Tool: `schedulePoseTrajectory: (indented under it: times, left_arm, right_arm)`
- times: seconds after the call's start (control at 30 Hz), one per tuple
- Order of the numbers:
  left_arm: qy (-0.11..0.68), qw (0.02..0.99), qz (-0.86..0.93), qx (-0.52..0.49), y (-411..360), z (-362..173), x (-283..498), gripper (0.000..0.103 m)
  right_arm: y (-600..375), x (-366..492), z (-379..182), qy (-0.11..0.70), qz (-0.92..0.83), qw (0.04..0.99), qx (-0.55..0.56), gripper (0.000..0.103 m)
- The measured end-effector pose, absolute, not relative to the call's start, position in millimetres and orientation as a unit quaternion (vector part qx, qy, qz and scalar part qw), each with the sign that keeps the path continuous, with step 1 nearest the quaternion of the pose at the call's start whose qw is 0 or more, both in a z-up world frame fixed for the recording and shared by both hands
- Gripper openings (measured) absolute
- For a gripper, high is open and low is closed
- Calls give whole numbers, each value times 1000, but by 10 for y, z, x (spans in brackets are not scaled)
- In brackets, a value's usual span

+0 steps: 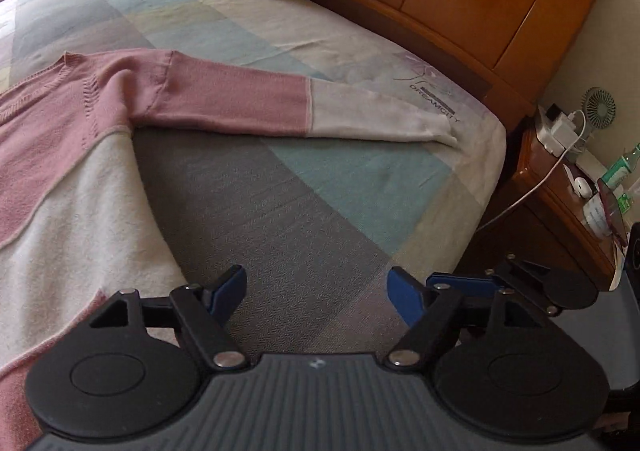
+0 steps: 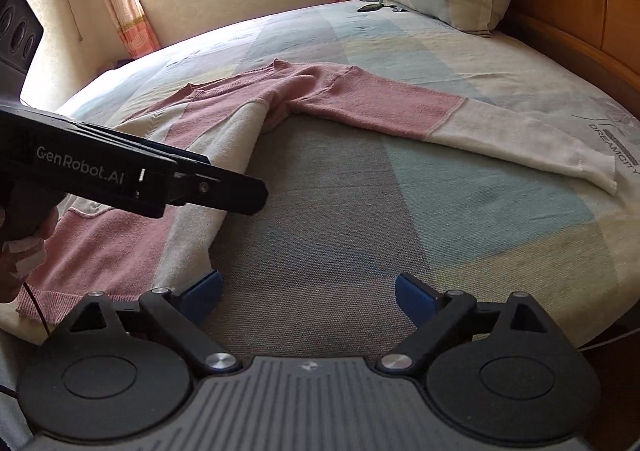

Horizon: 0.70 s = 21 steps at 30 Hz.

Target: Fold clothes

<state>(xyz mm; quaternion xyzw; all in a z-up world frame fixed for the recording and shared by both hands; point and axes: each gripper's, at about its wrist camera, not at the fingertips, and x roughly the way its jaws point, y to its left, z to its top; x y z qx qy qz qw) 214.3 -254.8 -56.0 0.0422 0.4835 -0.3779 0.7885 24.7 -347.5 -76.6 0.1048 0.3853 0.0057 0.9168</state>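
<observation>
The bed (image 2: pixel 460 235) fills both views, its patchwork sheet giving me a broad flat surface to fold on. Across it lies the pink-and-cream sweater (image 2: pixel 224 131), spread out flat: body running from frame centre down to the lower left in the right wrist view, one sleeve (image 2: pixel 460 123) stretched straight out to the right edge, cuff near the mattress corner. I judge it is laid open like this so the sleeve can be folded in first. My right gripper (image 2: pixel 308 295) stands wide with nothing between the pads, over bare sheet just beside the sweater's side edge. My left gripper (image 1: pixel 316 291) is also spread and empty, low in its frame beside the sweater's body.
</observation>
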Motion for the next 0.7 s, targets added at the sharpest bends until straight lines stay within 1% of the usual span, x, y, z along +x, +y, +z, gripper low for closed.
schedulePoseTrajectory:
  times: [0.1,0.23,0.43,0.63,0.67,0.7]
  left_arm:
    - [548,752,-366,6,-2598,-777,2279,78]
    - [551,772,-311,56,-2516,-805,2274,78]
    - [523,806,-261,90,-2082,-599,2335,78]
    - [483,835,-194,179,-1771,-500,2328,79]
    - [477,837,-187,191,-1701,-508,2342,80]
    - [473,839,-180,199,-1627,-517,2360,86]
  right_arm:
    - [-3575,169,-789,388,-6,915,113,98]
    - [-3673,77,-791,385,-17,915,119,99]
    - [-3690,65,-777,378,-17,918,118,100]
    - [-3611,97,-764,375,3,919,120,100]
    - [-3599,97,-761,374,4,920,117,100]
    - [-3593,100,-761,375,5,920,116,100]
